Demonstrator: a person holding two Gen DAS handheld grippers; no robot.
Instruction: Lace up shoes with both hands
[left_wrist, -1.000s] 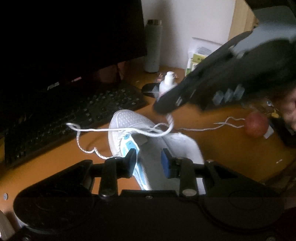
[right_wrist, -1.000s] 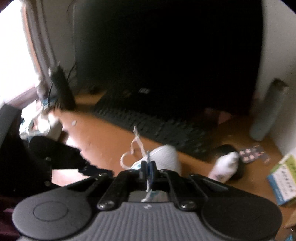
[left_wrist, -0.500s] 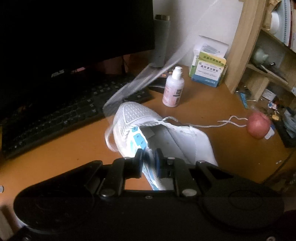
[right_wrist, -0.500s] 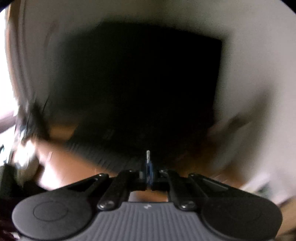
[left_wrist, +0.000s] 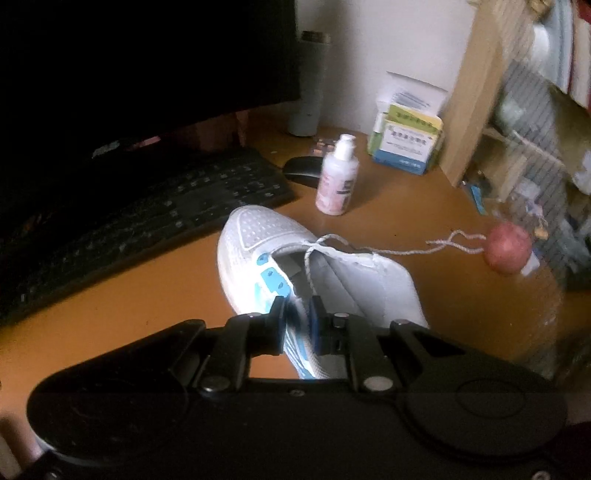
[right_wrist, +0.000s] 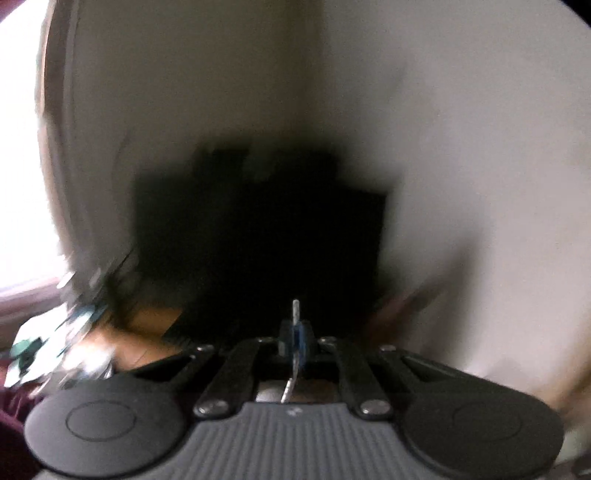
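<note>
**Lacing barely started: one eyelet row threaded, lots of cord still loose**

Left wrist view first. The white mesh sneaker with light-blue eyelet tabs (left_wrist: 314, 266) sits on the orange-brown wooden desk (left_wrist: 147, 288), toe pointing away from the jaws, heel end right under them. The left gripper (left_wrist: 298, 325) has its jaws closing, down to a narrow gap. Something blurry and pale blue-white sits in that gap; I'd guess it's the shoe's side edge or the lace, but I can't tell which, or whether the pads actually press on it. The thin white speckled shoelace (left_wrist: 399, 252) looks like it only goes through the row nearest the toe. One end runs off to the right of the jaws and lies loose on the desk, ending near a small red round fruit (left_wrist: 508, 253). The other strand drops down the tongue toward the jaws. The blue tabs closer to the jaws look empty.

Right wrist view is mostly motion smear: wall, a dark blob, no shoe visible. The right gripper (right_wrist: 295, 339) is clamped tight on a strand of the lace, with a stiff tip poking out just past the pads and the cord trailing back below them.

So my read: nearly all the rows are still to do, plus the tie-off.
</note>
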